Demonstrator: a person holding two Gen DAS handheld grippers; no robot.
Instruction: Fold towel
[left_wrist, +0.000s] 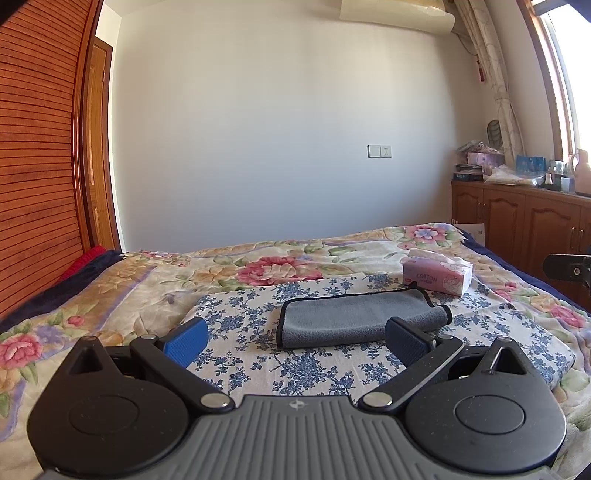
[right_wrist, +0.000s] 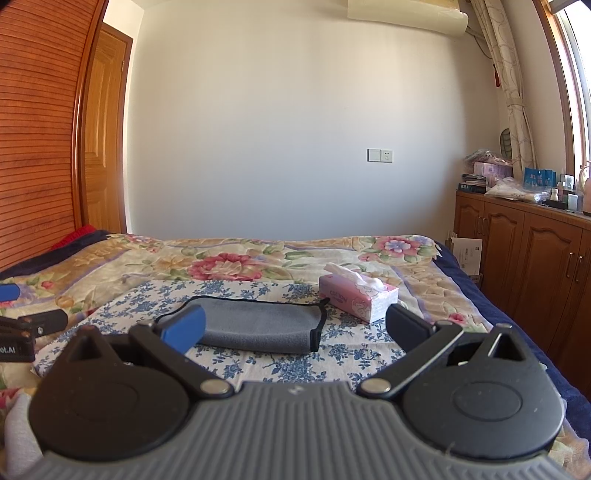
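The grey towel (left_wrist: 354, 322) lies already doubled on the blue-flowered cloth (left_wrist: 258, 365) atop the bed (left_wrist: 110, 288), tissue box (left_wrist: 437, 276) at its two o'clock; the left hand-held gripper (left_wrist: 295, 338) and right hand-held gripper (right_wrist: 295, 328), both spread and empty, should pinch matching corners evenly.

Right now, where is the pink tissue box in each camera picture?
Left wrist view: the pink cardboard tissue box sits right of centre on the bed, beyond the right end of the folded grey towel with black edging.
Right wrist view: the same box is near the middle, right of the towel, closer to the camera.
Shared landmark: the white wall switch and socket plate.
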